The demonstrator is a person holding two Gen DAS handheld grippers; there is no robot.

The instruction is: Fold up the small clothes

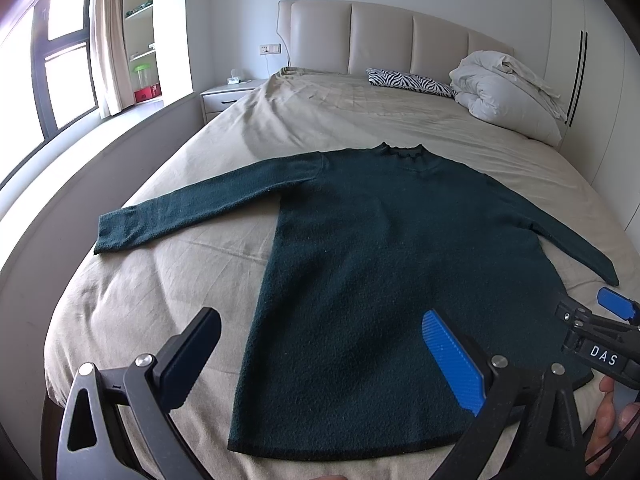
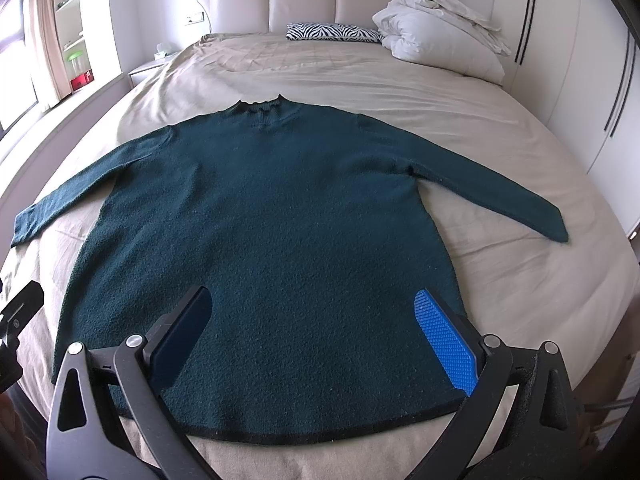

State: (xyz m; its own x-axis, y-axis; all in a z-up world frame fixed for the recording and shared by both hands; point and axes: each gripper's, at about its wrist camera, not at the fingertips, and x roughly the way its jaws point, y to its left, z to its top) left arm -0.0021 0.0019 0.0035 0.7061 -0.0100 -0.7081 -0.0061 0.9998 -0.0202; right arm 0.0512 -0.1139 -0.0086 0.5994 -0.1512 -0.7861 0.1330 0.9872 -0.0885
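Note:
A dark green long-sleeved sweater (image 1: 380, 264) (image 2: 272, 232) lies flat on the bed, collar toward the headboard, both sleeves spread out to the sides. My left gripper (image 1: 320, 356) hovers open over the sweater's lower left part, one finger above bare sheet, nothing between its fingers. Open too, my right gripper (image 2: 316, 336) sits just above the sweater's hem, fingers wide apart over the fabric and holding nothing. The right gripper's blue tip (image 1: 616, 304) also shows at the right edge of the left wrist view, near the right sleeve's cuff.
The beige bed sheet (image 2: 500, 272) surrounds the sweater. A zebra-print pillow (image 2: 332, 32) and a bundled white duvet (image 2: 440, 40) lie by the padded headboard (image 1: 380, 36). A nightstand (image 1: 224, 96) and window are on the left, wardrobe doors (image 2: 580, 80) on the right.

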